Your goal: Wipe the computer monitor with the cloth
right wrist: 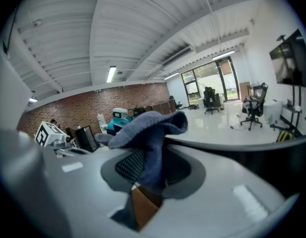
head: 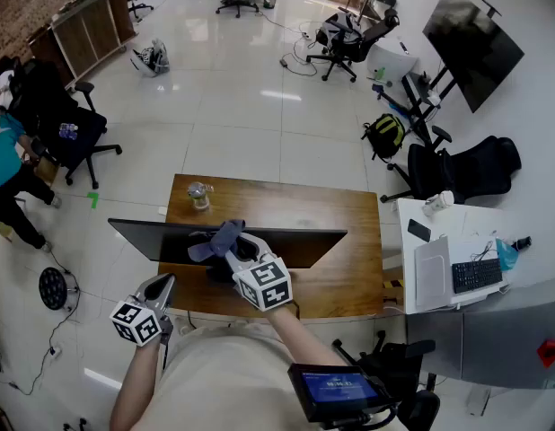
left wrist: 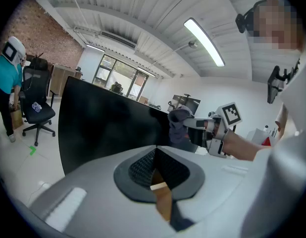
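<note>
Hanging off the desk's near left corner, the left gripper (head: 163, 285) has its jaws pressed together on nothing. A small jar (head: 199, 196), contents unclear, stands at the far left of the wooden desk (head: 340, 214), with bare wood to its right. With the arm stretched forward, the right gripper (head: 234, 245) clamps a blue-grey cloth (head: 216, 239) at the dark monitor's (head: 313, 245) top edge.

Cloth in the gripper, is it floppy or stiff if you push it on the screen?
Probably floppy: the cloth droops in folds over the right gripper, which pinches it. It likely squashes flat against the monitor rather than scratching. It looks light, since a small pinch holds it up.
</note>
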The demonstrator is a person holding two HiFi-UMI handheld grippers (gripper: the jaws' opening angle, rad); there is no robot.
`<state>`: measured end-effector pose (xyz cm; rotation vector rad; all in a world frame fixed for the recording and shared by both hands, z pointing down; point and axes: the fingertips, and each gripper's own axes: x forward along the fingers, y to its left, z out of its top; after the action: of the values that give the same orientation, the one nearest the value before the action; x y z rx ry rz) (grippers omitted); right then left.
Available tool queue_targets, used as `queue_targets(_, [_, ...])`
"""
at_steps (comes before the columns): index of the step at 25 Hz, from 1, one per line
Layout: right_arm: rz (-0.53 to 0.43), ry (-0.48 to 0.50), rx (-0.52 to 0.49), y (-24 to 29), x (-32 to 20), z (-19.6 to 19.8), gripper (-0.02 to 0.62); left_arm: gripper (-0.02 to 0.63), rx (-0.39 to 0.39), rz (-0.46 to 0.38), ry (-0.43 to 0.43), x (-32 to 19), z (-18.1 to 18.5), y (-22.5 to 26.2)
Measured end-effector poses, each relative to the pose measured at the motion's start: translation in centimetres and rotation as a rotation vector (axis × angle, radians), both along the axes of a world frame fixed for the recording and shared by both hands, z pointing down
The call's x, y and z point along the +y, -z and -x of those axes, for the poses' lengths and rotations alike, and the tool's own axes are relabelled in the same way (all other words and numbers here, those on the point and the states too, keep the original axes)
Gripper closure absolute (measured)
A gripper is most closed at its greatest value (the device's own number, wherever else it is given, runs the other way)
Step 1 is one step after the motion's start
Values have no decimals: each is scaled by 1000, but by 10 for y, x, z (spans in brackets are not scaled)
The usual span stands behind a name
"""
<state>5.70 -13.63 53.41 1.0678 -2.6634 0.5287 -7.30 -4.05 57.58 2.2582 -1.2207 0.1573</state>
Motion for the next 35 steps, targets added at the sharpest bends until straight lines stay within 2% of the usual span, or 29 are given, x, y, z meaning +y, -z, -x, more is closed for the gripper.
queue_targets(5, [-5, 2, -36, 0, 1, -23, 495, 614, -3, 0, -5, -2, -8, -1])
queue_targets(14, [-13, -49, -36, 1, 0, -65, 495, 614, -5, 2, -25, -5, -24, -1])
queue_targets(35, [-23, -260, 8, -1, -5, -194, 495, 614, 7, 2, -48, 3, -45, -4])
